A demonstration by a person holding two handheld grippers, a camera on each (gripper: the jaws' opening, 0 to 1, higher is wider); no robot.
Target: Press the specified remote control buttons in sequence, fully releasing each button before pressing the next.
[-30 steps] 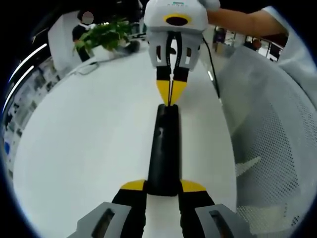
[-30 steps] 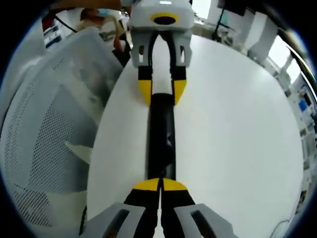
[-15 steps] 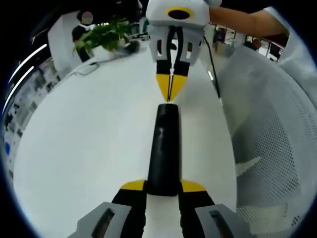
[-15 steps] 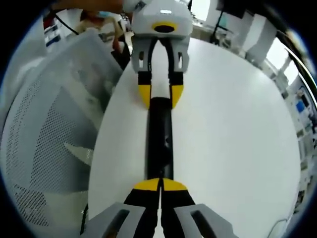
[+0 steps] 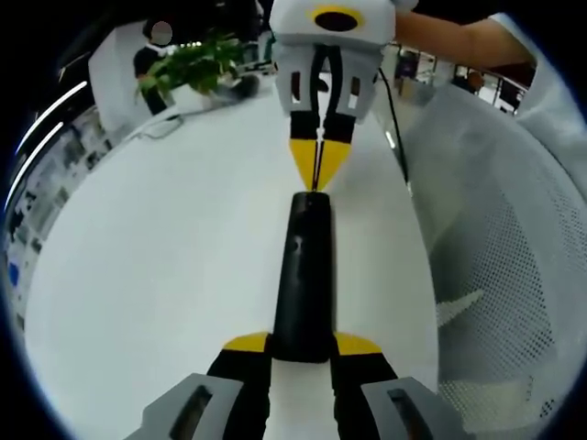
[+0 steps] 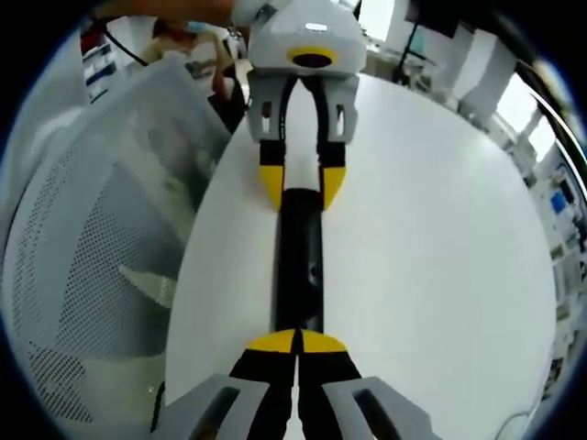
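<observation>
Lying lengthwise on the white round table is the black remote control, the landmark for everything here. At its near end in the left gripper view, the left gripper is clenched on the remote, one yellow-tipped jaw pressed against each long side. At the remote's far end in that view, the right gripper points down with its two yellow tips pinched together, their point touching or just above the remote's end; which of the two cannot be told. In the right gripper view the remote runs away from the right gripper, whose closed tips sit over the near end, while the left gripper straddles the far end, a jaw on either side. Beside the remote, off the table's edge, stands a white mesh chair, seen also in the right gripper view. Beyond the remote's far end in the left gripper view, a green plant sits at the table's far rim, and a bare forearm reaches in behind the right gripper.
</observation>
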